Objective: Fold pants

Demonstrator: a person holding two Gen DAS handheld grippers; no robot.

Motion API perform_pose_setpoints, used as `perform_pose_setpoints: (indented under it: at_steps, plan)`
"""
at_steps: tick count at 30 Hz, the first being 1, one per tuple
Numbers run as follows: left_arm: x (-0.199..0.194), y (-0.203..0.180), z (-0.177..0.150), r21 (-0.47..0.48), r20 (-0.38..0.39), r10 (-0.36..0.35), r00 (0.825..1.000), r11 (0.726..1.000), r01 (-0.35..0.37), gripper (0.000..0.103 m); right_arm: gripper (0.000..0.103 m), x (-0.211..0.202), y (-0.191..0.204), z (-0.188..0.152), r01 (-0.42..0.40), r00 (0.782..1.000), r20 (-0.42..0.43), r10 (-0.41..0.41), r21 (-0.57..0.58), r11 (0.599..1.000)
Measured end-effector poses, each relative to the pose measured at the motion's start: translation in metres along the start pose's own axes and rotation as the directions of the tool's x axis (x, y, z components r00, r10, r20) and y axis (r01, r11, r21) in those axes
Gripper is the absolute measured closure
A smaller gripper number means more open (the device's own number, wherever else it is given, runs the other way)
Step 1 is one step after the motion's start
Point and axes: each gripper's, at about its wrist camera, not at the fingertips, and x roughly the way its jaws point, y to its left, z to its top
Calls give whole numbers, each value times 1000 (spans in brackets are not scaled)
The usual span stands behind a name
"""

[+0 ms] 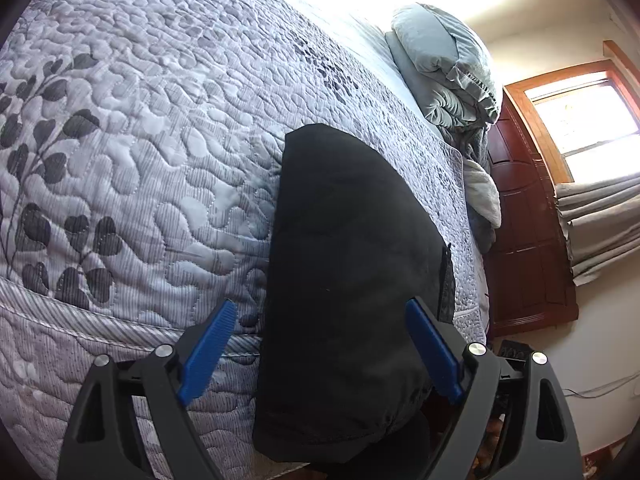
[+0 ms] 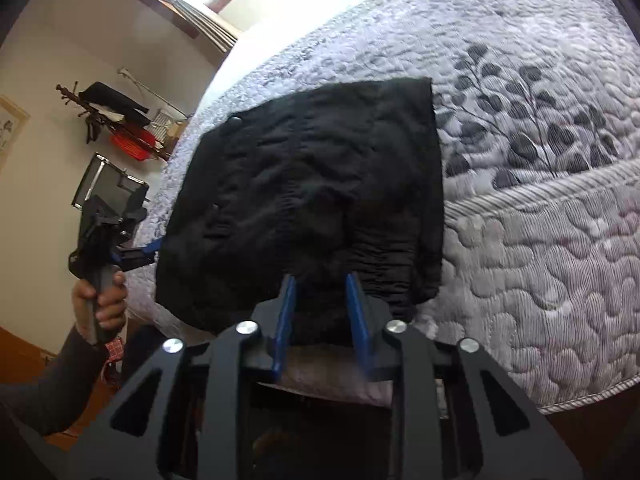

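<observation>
**Black pants folded at the bed's near edge, one gripper wide, one nearly closed**

Your right gripper [image 2: 322, 280] sits nearest the lens in the right wrist view, its blue fingers [image 2: 285, 320] drawn close together with only a narrow slot between them. Dark cloth at the near edge of the pants lies in that slot, but you cannot tell from this angle whether the pads actually press on it.

Going by size, the bed's quilted bedspread [image 1: 140, 120] fills most of both views, pale grey with a stitched pebble pattern and dark leaf sprigs at 9 o'clock in the left wrist view. On it, the black pants [image 2: 312, 184] lie folded into a broad, roughly square stack, reaching from the centre down to 6 o'clock, where the near end hangs slightly over the bed's edge. In the left wrist view the same pants [image 1: 352, 260] run from the centre to 6 o'clock.

A heap of grey-green bedding [image 1: 444, 68] rests at 1 o'clock, with a dark wooden door [image 1: 524, 216] at 3 o'clock beside it.

Your left gripper [image 1: 320, 350] stands wide apart, straddling the pants' near end with neither pad touching the cloth. From the right wrist view, you see your left hand [image 2: 100, 300] at 8 o'clock holding that tool by its handle.
</observation>
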Motion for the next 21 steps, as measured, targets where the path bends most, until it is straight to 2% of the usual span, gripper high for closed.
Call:
perform_pose_setpoints:
  at_steps: [1,2,3,5,8,13,19,21]
  plan:
    - [0,1,2,-6,-12,-5,1000,1000,5,16,88,-5,-6,2,-24,1000,3,24,35,999]
    - [0,1,4,-2,-26,-9,1000,1000,9,16,68,-13,-8,6,-61,998,18,60,62,996]
    - [-2,1,7,6,-35,-10,999,1000,10,16,33,-24,-10,10,-98,995,39,95,82,992]
    - [-5,-1,15,27,-57,-24,998,999,26,15,3,-42,-14,21,-135,990,50,130,114,984]
    - [1,0,31,12,-138,-99,985,995,102,11,3,-40,-37,42,-175,983,-15,182,200,964]
    - [26,3,50,-7,-256,-127,958,992,129,10,3,-6,-84,61,-210,952,-135,274,359,909]
    - [56,11,54,-16,-369,-168,914,984,175,10,3,25,-103,70,-281,909,-166,382,433,857]
    - [63,14,54,-24,-373,-181,910,982,186,10,3,35,-101,73,-285,901,-189,392,425,859]
